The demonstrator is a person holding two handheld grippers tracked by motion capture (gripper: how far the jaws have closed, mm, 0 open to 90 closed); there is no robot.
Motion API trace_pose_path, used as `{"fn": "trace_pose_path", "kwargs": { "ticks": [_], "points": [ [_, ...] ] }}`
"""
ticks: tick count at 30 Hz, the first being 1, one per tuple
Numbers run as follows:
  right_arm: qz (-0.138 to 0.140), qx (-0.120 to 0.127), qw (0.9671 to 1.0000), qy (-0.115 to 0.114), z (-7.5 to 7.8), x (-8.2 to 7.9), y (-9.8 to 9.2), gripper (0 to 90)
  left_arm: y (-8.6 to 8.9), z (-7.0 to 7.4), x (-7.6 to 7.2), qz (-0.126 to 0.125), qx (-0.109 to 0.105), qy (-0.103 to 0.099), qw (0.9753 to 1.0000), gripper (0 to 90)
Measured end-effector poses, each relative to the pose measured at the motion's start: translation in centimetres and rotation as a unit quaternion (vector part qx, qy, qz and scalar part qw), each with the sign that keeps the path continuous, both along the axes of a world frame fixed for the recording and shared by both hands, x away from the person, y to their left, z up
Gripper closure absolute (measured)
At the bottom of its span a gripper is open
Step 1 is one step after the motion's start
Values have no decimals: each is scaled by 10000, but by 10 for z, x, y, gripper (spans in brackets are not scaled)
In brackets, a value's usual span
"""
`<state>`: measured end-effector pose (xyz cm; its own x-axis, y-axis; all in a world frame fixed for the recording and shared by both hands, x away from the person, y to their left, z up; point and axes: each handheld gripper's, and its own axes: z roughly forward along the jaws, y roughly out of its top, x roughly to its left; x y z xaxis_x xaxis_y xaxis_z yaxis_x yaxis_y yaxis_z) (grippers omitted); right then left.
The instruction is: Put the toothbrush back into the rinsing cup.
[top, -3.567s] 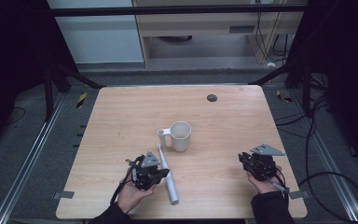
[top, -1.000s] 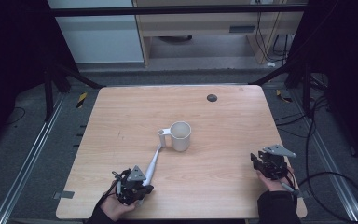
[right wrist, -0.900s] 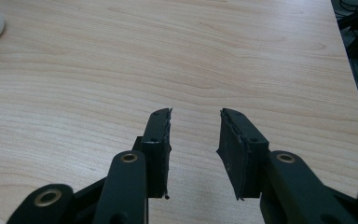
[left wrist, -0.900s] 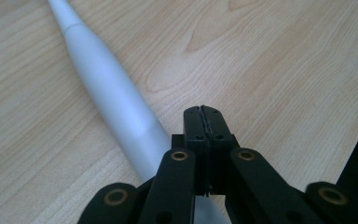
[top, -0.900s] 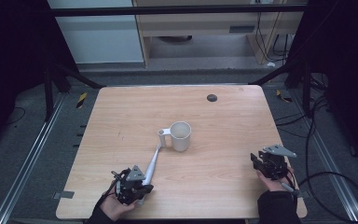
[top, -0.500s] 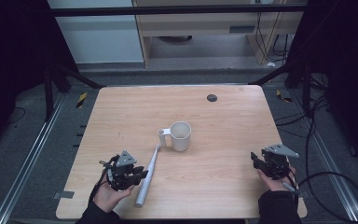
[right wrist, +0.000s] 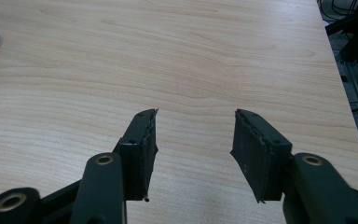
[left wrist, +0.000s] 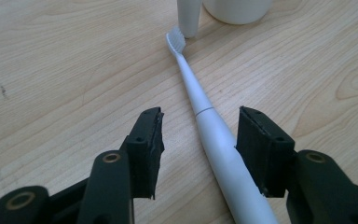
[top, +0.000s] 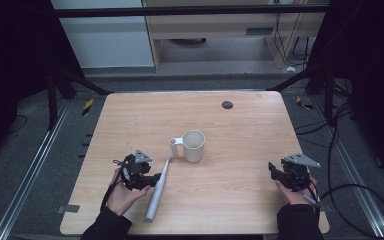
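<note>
The wooden desk (top: 240, 125) carries a white mug (top: 194, 145) near its middle, its handle turned toward the person's left. A white electric toothbrush (top: 157, 189) lies flat on the wood in front of the mug, slanting from the near edge up toward it, its bristle head just beside the mug's handle; in the left gripper view the bristles sit right at the foot of the handle, though whether they touch it cannot be told. The left claw (left wrist: 199, 140) rests low at the near left part of the desk with its jaws spread wide, the toothbrush's thicker handle passing between them and lying closer to one pad, neither pad pressing on it. The right claw (right wrist: 193, 144) sits well apart at the near right corner, held in the person's hand, jaws equally wide open over bare wood with nothing between them. A small dark round spot (top: 227, 104) marks the far part of the desk
</note>
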<state>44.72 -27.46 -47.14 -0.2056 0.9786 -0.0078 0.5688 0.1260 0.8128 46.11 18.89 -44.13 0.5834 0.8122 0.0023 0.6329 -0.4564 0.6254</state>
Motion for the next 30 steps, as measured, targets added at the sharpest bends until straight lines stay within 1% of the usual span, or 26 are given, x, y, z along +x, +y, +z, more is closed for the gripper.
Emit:
{"fn": "trace_pose_path", "kwargs": {
  "ticks": [4, 8, 12, 13, 16, 21, 30],
  "points": [
    [5, -1, 10000, 3, 0, 0, 0, 489, -2, -5, 3, 5, 73, 103, 9999, 474],
    [4, -15, 10000, 18, -1, 1, 0, 488, -5, -10, 5, 18, 98, 194, 9998, 470],
    [7, -27, 10000, 27, -1, 1, 0, 486, -7, -12, 5, -3, 135, 278, 9995, 470],
    [9, -29, 10000, 30, -1, 1, 0, 485, -7, -13, 5, 7, 113, 287, 9995, 473],
    [7, -22, 10000, 47, -1, 1, 1, 485, -9, -14, 5, -14, 136, 324, 9994, 490],
    [29, -42, 10000, 66, -2, 1, 1, 483, -11, -17, 5, -18, 163, 447, 9989, 516],
    [64, -32, 9999, 117, -2, 2, 1, 482, -17, -22, 5, -110, 239, 633, 9976, 548]
  ]
}}
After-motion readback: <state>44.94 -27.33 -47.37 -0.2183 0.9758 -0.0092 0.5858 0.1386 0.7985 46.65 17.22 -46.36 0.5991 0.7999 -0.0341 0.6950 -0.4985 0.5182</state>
